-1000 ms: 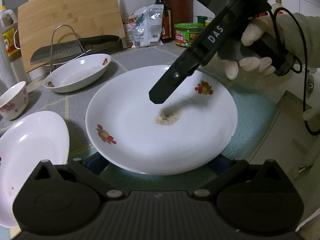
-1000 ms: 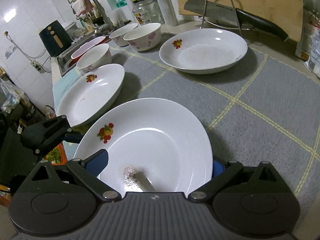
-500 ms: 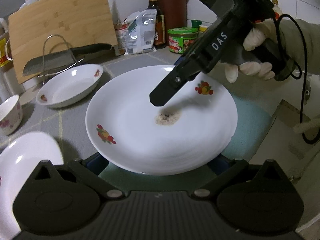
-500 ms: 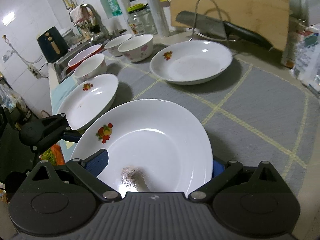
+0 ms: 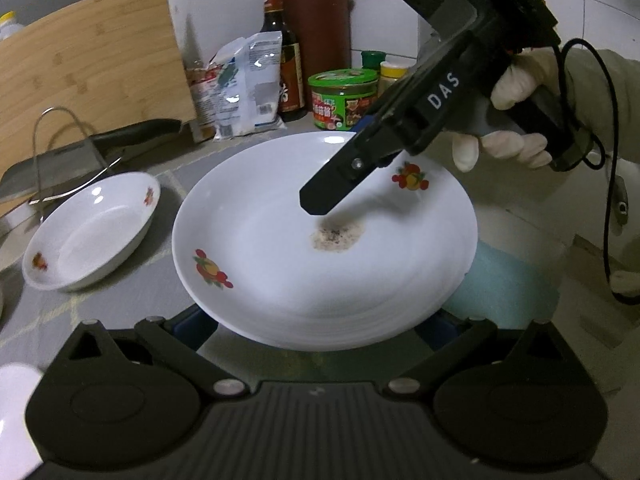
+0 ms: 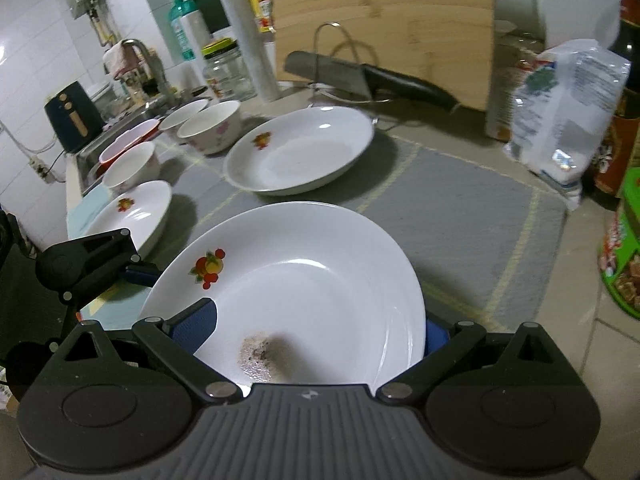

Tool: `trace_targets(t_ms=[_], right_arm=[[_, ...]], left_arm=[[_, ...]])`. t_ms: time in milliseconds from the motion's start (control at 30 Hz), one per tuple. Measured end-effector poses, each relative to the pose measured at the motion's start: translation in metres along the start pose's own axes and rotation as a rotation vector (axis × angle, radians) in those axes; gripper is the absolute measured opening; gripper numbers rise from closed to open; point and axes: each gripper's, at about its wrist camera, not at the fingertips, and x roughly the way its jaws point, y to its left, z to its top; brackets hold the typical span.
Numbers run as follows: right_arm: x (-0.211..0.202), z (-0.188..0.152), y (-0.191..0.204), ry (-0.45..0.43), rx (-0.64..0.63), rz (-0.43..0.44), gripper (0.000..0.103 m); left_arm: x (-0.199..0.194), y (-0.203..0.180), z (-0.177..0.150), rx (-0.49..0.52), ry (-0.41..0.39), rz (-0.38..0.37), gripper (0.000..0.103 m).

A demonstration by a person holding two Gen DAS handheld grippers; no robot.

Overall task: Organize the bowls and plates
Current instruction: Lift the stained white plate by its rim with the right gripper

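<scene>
A white plate (image 5: 280, 248) with fruit prints and a crumb patch is held up off the counter, and it also shows in the right wrist view (image 6: 304, 280). My left gripper (image 5: 316, 332) holds its near rim, the fingertips hidden under the plate. My right gripper (image 6: 316, 332) grips the opposite rim, one blue pad (image 6: 196, 320) over the edge; its body (image 5: 416, 108) shows in the left wrist view. A second plate (image 6: 304, 152) lies on the grey mat beyond. A third plate (image 6: 136, 216) lies at left, near several bowls (image 6: 212, 124).
A cutting board (image 6: 384, 28) leans at the back, with a cleaver (image 6: 360, 76) on a wire rack. A plastic bag (image 6: 568, 112), sauce bottle (image 5: 280, 56), green jar (image 5: 344, 96) and knife block (image 5: 320, 40) stand at right. The sink (image 6: 120, 136) is far left.
The held plate has been carried to the right along the counter between both grippers. The other plates and bowls have slid left in both views.
</scene>
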Motion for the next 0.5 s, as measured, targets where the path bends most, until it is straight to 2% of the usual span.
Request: trace_targets(t_ms=[500], right_arm=[[0.016,0.01,-0.048,-0.005,0.031,-0.047,0.102]], left_arm=[[0.052,0.015,0.024,-0.019,0.005,-0.011,0.102]])
